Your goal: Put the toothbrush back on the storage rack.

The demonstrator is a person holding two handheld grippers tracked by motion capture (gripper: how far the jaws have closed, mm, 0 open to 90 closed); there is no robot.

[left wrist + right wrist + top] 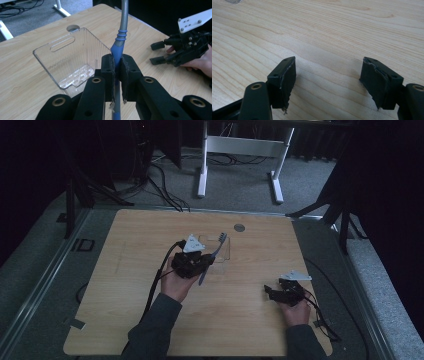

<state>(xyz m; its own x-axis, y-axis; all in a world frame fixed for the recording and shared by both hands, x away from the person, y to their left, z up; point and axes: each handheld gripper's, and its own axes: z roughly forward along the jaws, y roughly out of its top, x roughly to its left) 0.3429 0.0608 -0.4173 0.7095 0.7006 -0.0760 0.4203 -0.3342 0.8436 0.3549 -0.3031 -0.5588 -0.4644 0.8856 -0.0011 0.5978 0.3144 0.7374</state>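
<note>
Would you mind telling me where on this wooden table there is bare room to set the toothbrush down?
Bare wood lies along the table's left side, left of the clear ribbed plastic bin, and along the near edge between the person's two forearms. The middle is crowded: the left tool holds the blue-and-grey toothbrush beside the bin. The open right tool occupies the near right.

A light wooden desk (pixel 150 320) with rounded corners carries a clear plastic bin (pixel 222 251) near its middle, just short of a round hole (pixel 239 227) at the far edge
</note>
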